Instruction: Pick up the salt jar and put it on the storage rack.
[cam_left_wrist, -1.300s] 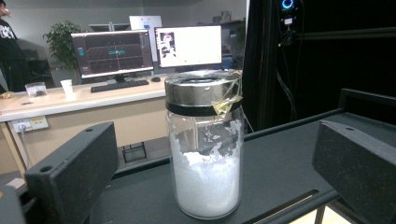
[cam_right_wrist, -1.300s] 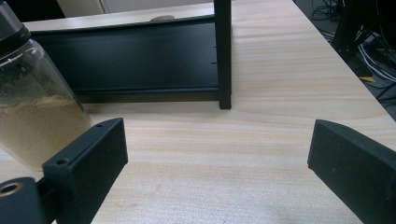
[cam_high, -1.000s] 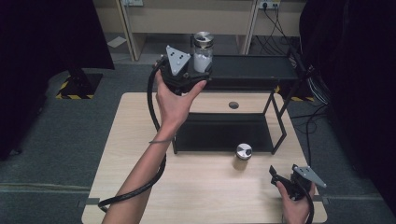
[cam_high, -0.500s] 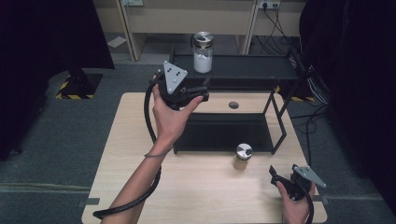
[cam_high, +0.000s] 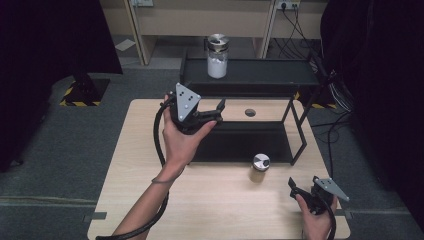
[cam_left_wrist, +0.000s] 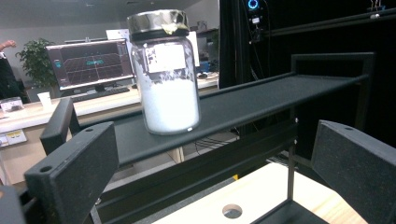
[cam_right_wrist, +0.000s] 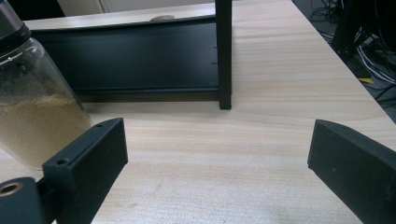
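In the high view the left gripper (cam_high: 212, 111) is held above the table's (cam_high: 125, 170) far half with its jaws spread and nothing between them, well short of the glass jar of white powder (cam_high: 218, 56) that stands upright on the top shelf of the black metal rack (cam_high: 260, 75), while the right gripper (cam_high: 300, 192), also spread and holding nothing, sits low at the near right corner, near a smaller jar of tan powder (cam_high: 260, 168) (round silver lid) on the pale wood. In the left gripper view the two matte, grainy black jaws stand wide apart and bare, and the white-powder jar (cam_left_wrist: 166, 74), clear glass with a shiny metal lid, rests on the flat dark shelf (cam_left_wrist: 243, 105) beyond them. In the right gripper view the jaws again gape wide over bare wood grain, and the tan-powder jar (cam_right_wrist: 28, 102) stands just beside the jaw at the picture's left; whether they touch I cannot tell.
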